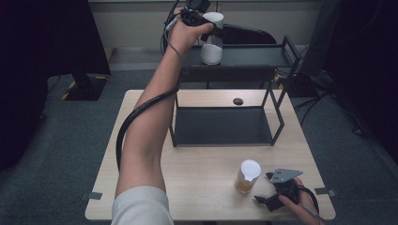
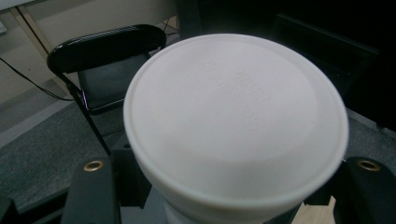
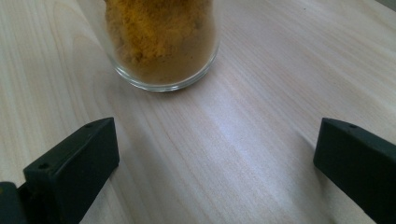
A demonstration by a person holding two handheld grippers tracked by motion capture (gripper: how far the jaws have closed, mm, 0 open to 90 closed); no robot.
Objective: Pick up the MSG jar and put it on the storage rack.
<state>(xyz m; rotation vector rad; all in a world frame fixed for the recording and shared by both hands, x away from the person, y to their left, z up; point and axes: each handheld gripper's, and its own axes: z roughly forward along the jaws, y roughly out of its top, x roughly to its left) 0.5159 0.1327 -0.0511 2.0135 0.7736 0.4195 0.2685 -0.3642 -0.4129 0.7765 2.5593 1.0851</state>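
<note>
A glass jar of white powder [image 1: 211, 50] with a white lid [image 2: 233, 116] stands on the top shelf [image 1: 253, 57] of a black metal rack. My left gripper [image 1: 213, 32] is shut on it just under the lid, one jaw on each side of the jar in the left gripper view. A second jar [image 1: 247, 177] with a white lid holds orange-yellow powder [image 3: 161, 42]. It stands on the wooden table [image 1: 197, 187] near the front right. My right gripper [image 1: 264, 188] rests just right of it, open, jaws spread wide with bare wood between them [image 3: 215, 158].
The rack's lower shelf [image 1: 220, 125] sits on the table's far half with nothing on it. A cable hole [image 1: 238, 101] is behind it. A black folding chair [image 2: 107, 46] stands beyond the table. The left gripper's cable [image 1: 129, 122] hangs along the forearm.
</note>
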